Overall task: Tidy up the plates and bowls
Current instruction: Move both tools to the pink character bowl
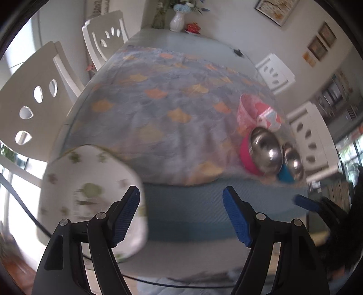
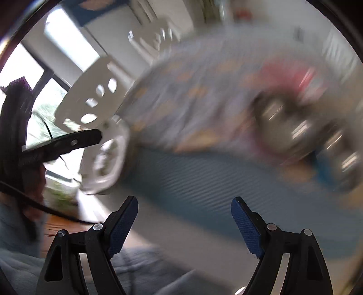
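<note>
My left gripper (image 1: 181, 204) is open over a blue placemat (image 1: 192, 211), with nothing between its fingers. A white dish with green flowers (image 1: 90, 192) lies just left of the left finger, outside the jaws. At the right of the table, steel bowls (image 1: 265, 149) rest in a magenta bowl (image 1: 246, 158), with a smaller steel bowl (image 1: 293, 162) over a blue one (image 1: 284, 175). Pink patterned bowls (image 1: 250, 111) stand behind them. My right gripper (image 2: 185, 224) is also open and empty above the placemat (image 2: 204, 181). Its view is heavily blurred, showing the white dish (image 2: 109, 154) and the steel bowls (image 2: 283, 127).
A scale-patterned cloth (image 1: 170, 102) covers the table. White chairs (image 1: 34, 102) stand along the left side and more (image 1: 310, 140) on the right. A white vase (image 1: 178, 21) and a red item on a dish (image 1: 192, 28) sit at the far end. A cable (image 1: 25, 204) trails at the left.
</note>
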{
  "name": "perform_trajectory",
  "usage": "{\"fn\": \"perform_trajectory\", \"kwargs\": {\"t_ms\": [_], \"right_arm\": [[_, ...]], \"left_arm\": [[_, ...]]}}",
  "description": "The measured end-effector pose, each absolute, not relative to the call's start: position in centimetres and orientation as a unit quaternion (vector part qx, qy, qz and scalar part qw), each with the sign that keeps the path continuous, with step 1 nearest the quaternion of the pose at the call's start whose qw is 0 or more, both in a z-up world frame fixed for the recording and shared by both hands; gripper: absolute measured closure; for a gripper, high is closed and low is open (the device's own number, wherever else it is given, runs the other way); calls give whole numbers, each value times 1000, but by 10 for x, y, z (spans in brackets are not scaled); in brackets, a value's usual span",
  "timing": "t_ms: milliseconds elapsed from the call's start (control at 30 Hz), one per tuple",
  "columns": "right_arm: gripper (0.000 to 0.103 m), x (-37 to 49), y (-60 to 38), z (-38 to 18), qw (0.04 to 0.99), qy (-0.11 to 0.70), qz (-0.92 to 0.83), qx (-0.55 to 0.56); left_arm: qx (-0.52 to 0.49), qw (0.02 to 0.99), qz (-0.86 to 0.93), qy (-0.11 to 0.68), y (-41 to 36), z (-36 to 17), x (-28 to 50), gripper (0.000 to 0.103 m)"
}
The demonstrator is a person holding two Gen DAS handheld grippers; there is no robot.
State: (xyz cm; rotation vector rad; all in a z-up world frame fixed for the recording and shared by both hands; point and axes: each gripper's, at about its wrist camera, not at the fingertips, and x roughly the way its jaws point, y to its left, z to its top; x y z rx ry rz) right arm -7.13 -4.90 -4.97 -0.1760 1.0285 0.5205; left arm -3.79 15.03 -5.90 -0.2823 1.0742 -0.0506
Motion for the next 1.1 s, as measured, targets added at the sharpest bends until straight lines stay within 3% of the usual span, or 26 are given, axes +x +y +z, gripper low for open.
{"fn": "perform_trajectory", "kwargs": {"t_ms": [100, 133, 300, 500, 600, 700, 833, 1100], "right_arm": [[19, -82, -83, -31, 848, 436, 282, -106], [14, -83, -95, -31, 838, 440, 304, -104], [14, -78, -130, -42, 824, 465, 319, -57], [13, -73, -169, 10, 910, 313, 269, -30], [0, -75, -186, 33, 940, 245, 237, -3], [0, -55, -189, 54, 955, 206, 215, -3], [0, -1, -167, 44, 950, 270, 152, -30], [0, 75, -167, -12, 914, 380, 129, 55]], "left_arm": [[-141, 866, -20, 479, 113, -49, -36, 29], [-140, 869, -25, 473, 102, -47, -35, 29], [-114, 868, -26, 483, 66, -50, -18, 29], [-143, 864, -26, 481, 62, -54, 10, 26], [-171, 885, -50, 430, 69, -38, 23, 26], [-157, 902, -58, 398, 72, -23, 48, 26], [-127, 905, -76, 399, 62, -24, 90, 26], [-81, 882, -145, 440, 24, -62, 147, 26]]}}
